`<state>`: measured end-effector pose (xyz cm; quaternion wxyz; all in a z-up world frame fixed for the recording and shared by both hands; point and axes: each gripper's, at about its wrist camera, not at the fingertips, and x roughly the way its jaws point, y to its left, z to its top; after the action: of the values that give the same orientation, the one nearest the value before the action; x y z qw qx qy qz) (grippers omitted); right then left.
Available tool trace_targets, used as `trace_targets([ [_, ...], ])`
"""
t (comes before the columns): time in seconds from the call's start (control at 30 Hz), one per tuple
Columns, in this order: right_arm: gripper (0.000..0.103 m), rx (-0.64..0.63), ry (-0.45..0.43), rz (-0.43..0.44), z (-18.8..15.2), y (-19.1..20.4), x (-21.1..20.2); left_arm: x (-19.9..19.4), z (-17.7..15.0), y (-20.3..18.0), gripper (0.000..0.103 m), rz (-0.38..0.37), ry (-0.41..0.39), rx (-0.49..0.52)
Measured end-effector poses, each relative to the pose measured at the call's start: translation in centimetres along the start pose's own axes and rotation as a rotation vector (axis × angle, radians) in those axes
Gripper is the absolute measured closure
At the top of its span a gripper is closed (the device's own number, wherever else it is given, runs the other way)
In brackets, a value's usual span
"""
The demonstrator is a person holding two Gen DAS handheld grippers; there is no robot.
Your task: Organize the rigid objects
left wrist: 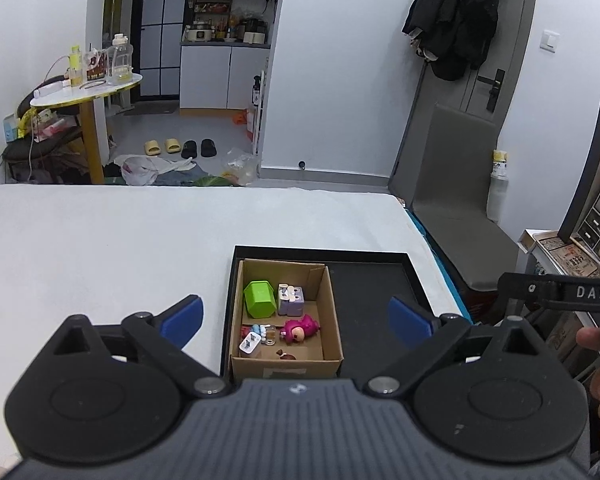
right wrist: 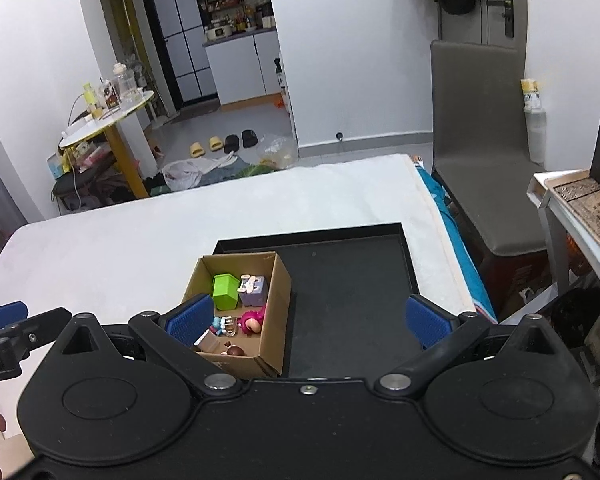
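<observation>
- Left gripper point(left wrist: 296, 316): blue-padded jaws spread wide with nothing between them, hanging above the near end of the cardboard box.
- Right gripper point(right wrist: 310, 320): jaws likewise spread and empty, hanging over the tray; its left pad overlaps the box's near corner in its own view.
- Cardboard box point(left wrist: 332, 312): open-topped, sitting in the left half of the black tray point(left wrist: 380, 280).
- Box contents, far end: green block point(left wrist: 259, 298) just beside a lilac cube figure point(left wrist: 291, 300).
- Box contents, near end: pink-haired figurine point(left wrist: 300, 329) lying on its side, a small blue-and-white toy point(left wrist: 256, 334), a white charger plug point(left wrist: 250, 346), a small brown piece point(left wrist: 286, 356).
- Tray, right half: bare black surface.
- White bed surface point(left wrist: 100, 240): bears the tray near its right edge.
- Surroundings: grey chair point(right wrist: 480, 120) right of the bed, round table point(left wrist: 88, 90) with bottles, slippers point(left wrist: 180, 147) and bags on the floor, kitchen alcove beyond, dark coats hung on the door point(left wrist: 456, 20).
- Obstructions: none over the box opening.
</observation>
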<state>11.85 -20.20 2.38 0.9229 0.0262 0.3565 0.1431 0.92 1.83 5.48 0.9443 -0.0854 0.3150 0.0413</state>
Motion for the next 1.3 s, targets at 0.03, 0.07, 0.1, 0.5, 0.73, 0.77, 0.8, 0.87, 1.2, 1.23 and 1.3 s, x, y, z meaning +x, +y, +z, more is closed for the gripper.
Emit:
trace_targets([
  [0.03, 0.0, -0.004, -0.007, -0.001, 0.0, 0.0, -0.2, -0.1, 0.0, 0.0, 0.004, 0.004, -0.001, 0.002],
  [0.07, 0.0, -0.005, -0.012, 0.0, -0.1, 0.1, -0.4, -0.1, 0.0, 0.0, 0.004, 0.001, 0.001, 0.001],
  [0.1, 0.0, -0.007, -0.016, 0.003, -0.1, 0.2, -0.5, -0.2, 0.0, 0.0, 0.004, -0.002, 0.001, 0.001],
  [0.5, 0.0, -0.03, -0.004, 0.018, -0.7, 0.9, -0.1, 0.4, -0.3, 0.2, 0.004, -0.006, 0.016, 0.004],
  [0.73, 0.0, -0.024, 0.009, 0.014, -0.9, 0.6, 0.3, 0.9, -0.7, 0.3, 0.004, 0.006, 0.039, 0.003],
  [0.77, 0.0, -0.024, 0.011, 0.014, -0.9, 0.6, 0.3, 0.9, -0.7, 0.4, 0.004, 0.007, 0.042, -0.001],
  [0.8, 0.0, -0.022, 0.013, 0.015, -0.9, 0.7, 0.3, 0.9, -0.7, 0.5, 0.004, 0.009, 0.044, -0.003],
  [0.87, 0.0, -0.014, 0.018, 0.021, -0.9, 0.6, 0.4, 0.8, -0.7, 0.5, 0.004, 0.013, 0.046, -0.001],
  [1.2, 0.0, 0.001, 0.026, 0.027, -0.9, 0.2, 0.5, 0.7, -0.7, 0.4, 0.004, 0.012, 0.049, 0.003],
  [1.23, 0.0, 0.001, 0.026, 0.026, -0.9, 0.2, 0.5, 0.7, -0.7, 0.4, 0.004, 0.011, 0.049, 0.007],
  [1.3, 0.0, -0.002, 0.026, 0.021, -0.9, 0.2, 0.4, 0.7, -0.7, 0.3, 0.004, 0.011, 0.048, 0.012],
])
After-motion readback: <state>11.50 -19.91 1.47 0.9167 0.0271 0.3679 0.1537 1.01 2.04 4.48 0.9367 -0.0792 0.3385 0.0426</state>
